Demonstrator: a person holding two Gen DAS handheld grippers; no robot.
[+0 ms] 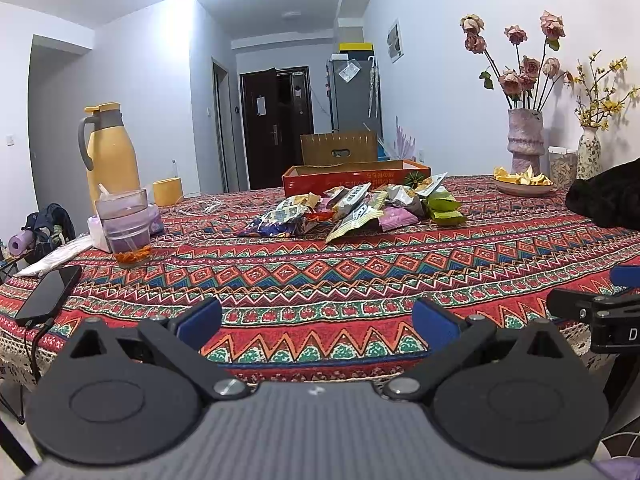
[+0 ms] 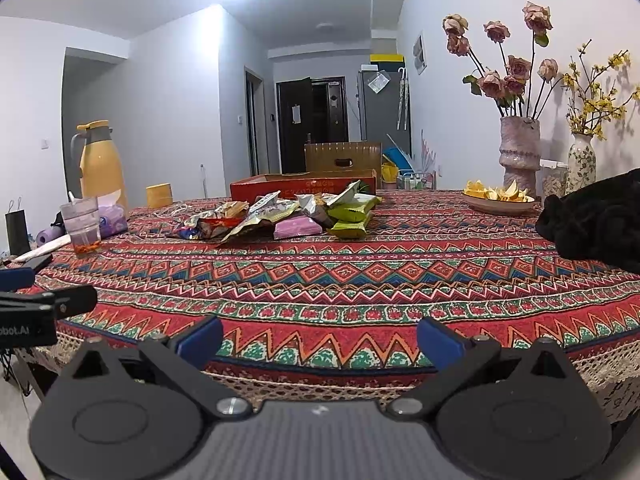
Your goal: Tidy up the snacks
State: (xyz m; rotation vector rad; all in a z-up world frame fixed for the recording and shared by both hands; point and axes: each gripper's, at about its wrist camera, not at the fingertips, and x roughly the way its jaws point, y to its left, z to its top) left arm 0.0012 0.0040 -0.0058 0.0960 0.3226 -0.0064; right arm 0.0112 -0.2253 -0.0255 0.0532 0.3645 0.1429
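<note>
Both tongs hover at the near edge of a worktop (image 1: 320,280) under a patterned cloth, each spread wide and empty: left tongs (image 1: 316,326), right tongs (image 2: 318,338). The pile of snack packets (image 1: 352,210) lies mid-worktop, well apart from both, just before a shallow red cardboard box (image 1: 356,178) whose print is unreadable. Only the left view shows a dark phone (image 1: 48,294); the right view catches "obot.AI" on the neighbouring tool. A yellow jug (image 1: 110,148), glass (image 1: 126,226), flower vases (image 1: 524,138) and a black furry shape (image 2: 600,220) stand around.

Left gripper (image 1: 316,326), right gripper (image 2: 318,338): matte black linkage arms, blue finger pads (image 1: 199,322), silver pivot screws, ribbed grey body.
</note>
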